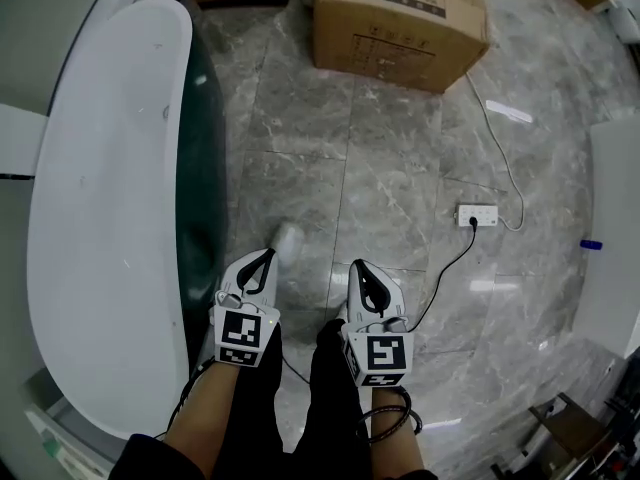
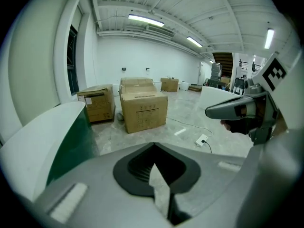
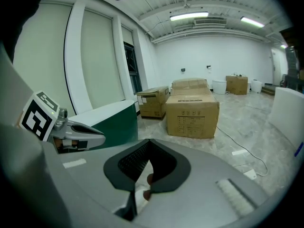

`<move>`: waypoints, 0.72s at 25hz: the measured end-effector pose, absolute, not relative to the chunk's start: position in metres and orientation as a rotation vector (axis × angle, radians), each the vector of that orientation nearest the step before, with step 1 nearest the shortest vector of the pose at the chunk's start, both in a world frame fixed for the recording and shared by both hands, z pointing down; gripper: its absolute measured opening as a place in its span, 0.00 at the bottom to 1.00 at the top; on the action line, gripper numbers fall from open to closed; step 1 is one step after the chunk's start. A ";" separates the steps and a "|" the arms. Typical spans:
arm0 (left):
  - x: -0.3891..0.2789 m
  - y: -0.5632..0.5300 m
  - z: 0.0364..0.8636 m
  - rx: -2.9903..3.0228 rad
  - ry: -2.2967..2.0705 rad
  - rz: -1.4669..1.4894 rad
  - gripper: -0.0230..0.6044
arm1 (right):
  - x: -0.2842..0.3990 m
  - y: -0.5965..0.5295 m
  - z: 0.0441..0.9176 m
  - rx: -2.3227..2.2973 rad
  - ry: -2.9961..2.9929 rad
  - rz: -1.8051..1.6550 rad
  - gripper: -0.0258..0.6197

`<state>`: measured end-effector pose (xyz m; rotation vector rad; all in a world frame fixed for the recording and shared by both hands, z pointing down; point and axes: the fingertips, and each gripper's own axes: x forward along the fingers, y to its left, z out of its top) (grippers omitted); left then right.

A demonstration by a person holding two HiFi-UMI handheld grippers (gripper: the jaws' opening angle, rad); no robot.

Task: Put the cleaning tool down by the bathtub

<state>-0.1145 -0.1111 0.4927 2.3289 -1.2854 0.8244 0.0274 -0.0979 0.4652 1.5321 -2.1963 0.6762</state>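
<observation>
Low in the head view, the left claw (image 1: pixel 266 257) and the right claw (image 1: pixel 358 267) are closed empty, and the pale cleaning tool (image 1: pixel 288 240) seems already laid by the bathtub (image 1: pixel 110 218), so only withdrawing remains.

I read this as a big bare industrial hall, not a home. A freestanding bathtub (image 1: pixel 100 218) stands at the left of my head view on a grey stone-tile floor (image 1: pixel 390 188), with cardboard boxes (image 1: pixel 400 23) at the top and a power strip (image 1: pixel 477 214) lying loose at centre right. In the gripper views, strip lights (image 3: pixel 190 16) run along a high ribbed ceiling above plain white walls.
</observation>
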 end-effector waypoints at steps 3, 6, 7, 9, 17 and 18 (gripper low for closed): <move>-0.112 -0.112 0.474 2.328 -1.299 0.808 0.04 | 0.033 -0.102 0.445 1.551 -2.203 0.664 0.08; -0.109 -0.112 0.454 2.330 -1.313 0.787 0.04 | 0.040 -0.103 0.423 1.577 -2.205 0.651 0.08; -0.107 -0.112 0.448 2.332 -1.318 0.781 0.04 | 0.042 -0.103 0.417 1.587 -2.206 0.648 0.08; -0.106 -0.111 0.440 2.338 -1.328 0.777 0.04 | 0.045 -0.103 0.407 1.604 -2.208 0.638 0.08; -0.105 -0.111 0.409 2.336 -1.375 0.735 0.04 | 0.047 -0.105 0.376 1.621 -2.229 0.600 0.08; -0.105 -0.111 0.405 2.339 -1.379 0.730 0.04 | 0.048 -0.105 0.371 1.627 -2.233 0.592 0.08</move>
